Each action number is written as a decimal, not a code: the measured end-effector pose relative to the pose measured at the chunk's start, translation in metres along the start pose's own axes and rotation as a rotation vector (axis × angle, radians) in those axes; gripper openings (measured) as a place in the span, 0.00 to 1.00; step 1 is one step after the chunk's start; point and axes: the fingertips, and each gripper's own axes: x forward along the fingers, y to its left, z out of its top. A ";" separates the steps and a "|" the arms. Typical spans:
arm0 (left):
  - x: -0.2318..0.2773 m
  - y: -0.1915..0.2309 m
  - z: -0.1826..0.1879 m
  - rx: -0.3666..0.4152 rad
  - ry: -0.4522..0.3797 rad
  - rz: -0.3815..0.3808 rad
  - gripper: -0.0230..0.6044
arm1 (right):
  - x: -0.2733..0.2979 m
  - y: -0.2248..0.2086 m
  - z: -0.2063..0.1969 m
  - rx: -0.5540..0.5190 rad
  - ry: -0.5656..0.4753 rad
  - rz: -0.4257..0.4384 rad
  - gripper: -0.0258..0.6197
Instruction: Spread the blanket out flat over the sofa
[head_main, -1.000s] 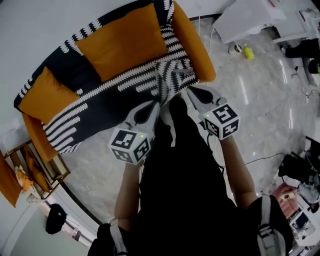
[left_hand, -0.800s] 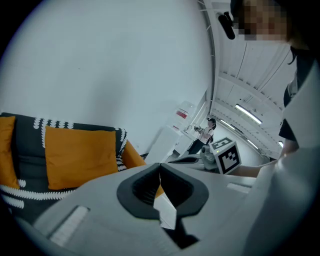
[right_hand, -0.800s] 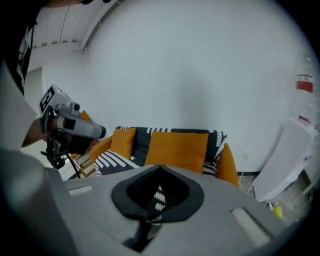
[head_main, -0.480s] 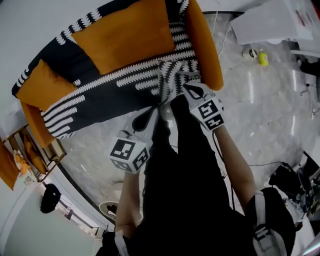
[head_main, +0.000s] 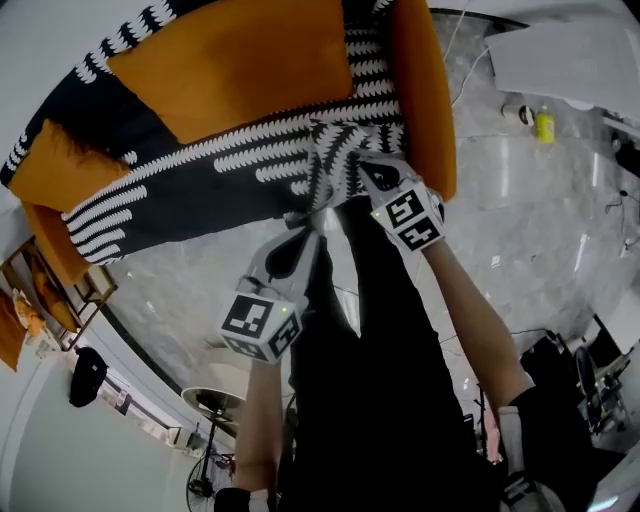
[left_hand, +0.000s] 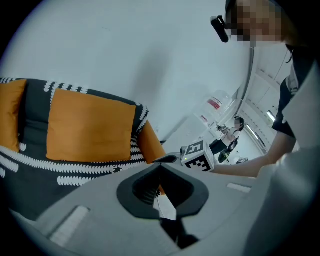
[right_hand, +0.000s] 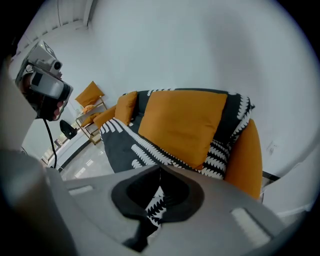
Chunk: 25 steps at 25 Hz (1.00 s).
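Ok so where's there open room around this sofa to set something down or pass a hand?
Bare floor lies between the sofa's orange arm and the yellow bottle; more runs below the blanket hem toward the left. Crowded: the corner by that arm, where left gripper and right gripper meet the bunched blanket.

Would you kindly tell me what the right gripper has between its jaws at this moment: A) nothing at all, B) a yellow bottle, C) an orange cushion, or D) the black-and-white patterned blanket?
D: in the right gripper view, the right gripper has its jaws closed on a fold of the blanket, whose black-and-white pattern shows just behind the tips.
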 end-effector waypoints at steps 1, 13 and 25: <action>0.008 0.007 0.000 -0.010 -0.002 0.008 0.05 | 0.010 -0.007 -0.004 0.002 0.009 0.000 0.05; 0.085 0.068 -0.055 -0.168 0.041 0.057 0.05 | 0.117 -0.056 -0.047 -0.063 0.124 0.015 0.12; 0.113 0.089 -0.057 -0.251 0.035 0.081 0.05 | 0.170 -0.070 -0.069 -0.218 0.245 0.061 0.20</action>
